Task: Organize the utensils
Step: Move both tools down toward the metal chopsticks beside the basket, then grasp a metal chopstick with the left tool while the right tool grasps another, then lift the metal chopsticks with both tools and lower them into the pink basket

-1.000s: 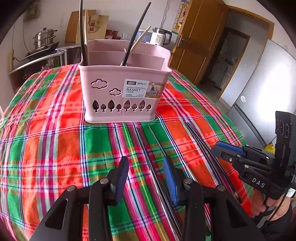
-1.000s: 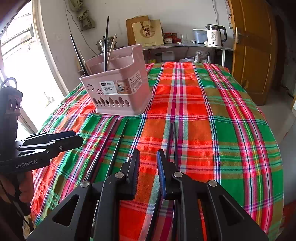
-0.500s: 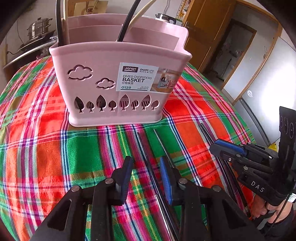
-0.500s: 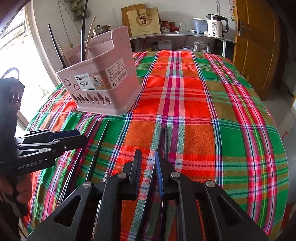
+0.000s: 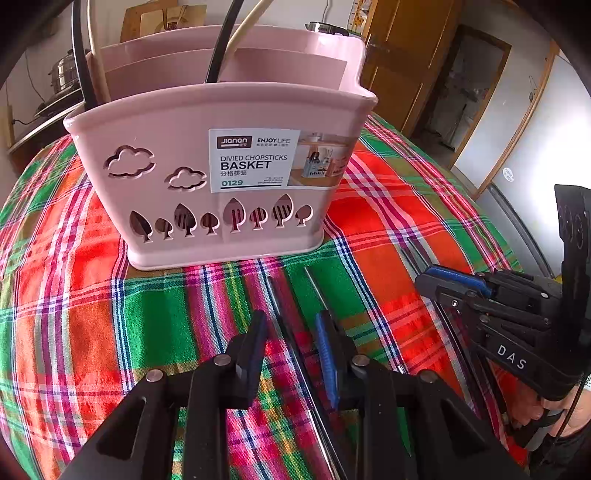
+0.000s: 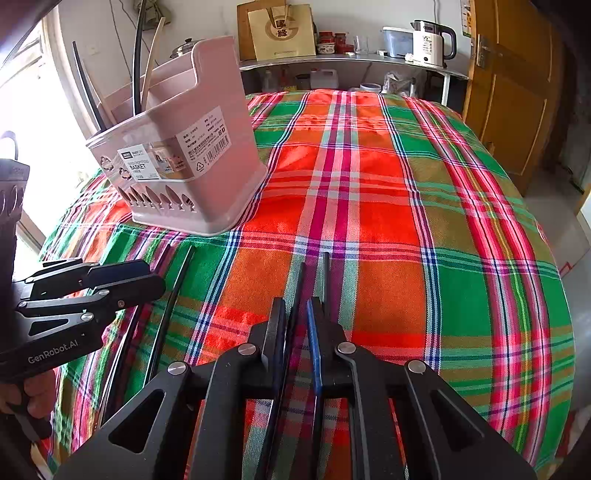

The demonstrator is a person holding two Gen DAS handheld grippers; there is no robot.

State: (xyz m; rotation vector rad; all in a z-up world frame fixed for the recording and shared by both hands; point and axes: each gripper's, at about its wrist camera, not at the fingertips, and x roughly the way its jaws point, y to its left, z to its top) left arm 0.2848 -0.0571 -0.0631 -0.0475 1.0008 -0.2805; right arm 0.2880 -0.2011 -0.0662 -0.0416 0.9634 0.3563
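Pink basket (image 6: 192, 155) blocks the cloth's far-left part, chopsticks (image 6: 147, 66) rising above its rim; plaid tablecloth (image 6: 424, 221) lies open to its right.

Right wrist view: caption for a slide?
Right gripper straddles dark chopsticks on plaid tablecloth, beside pink plastic chopstick basket.

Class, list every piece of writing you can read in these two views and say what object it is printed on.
"jianan", "ENJOY LIFE", "DIVIED CHOPSTICKS BASKET", "0129": front label of the pink basket.
"DAS": right gripper.
"GenRobot.AI": left gripper.
One large Chinese character: paper bag; the small line under it is unreadable.
Side label on the basket: small print and barcode, too small to read.
Kettle display: blurred.
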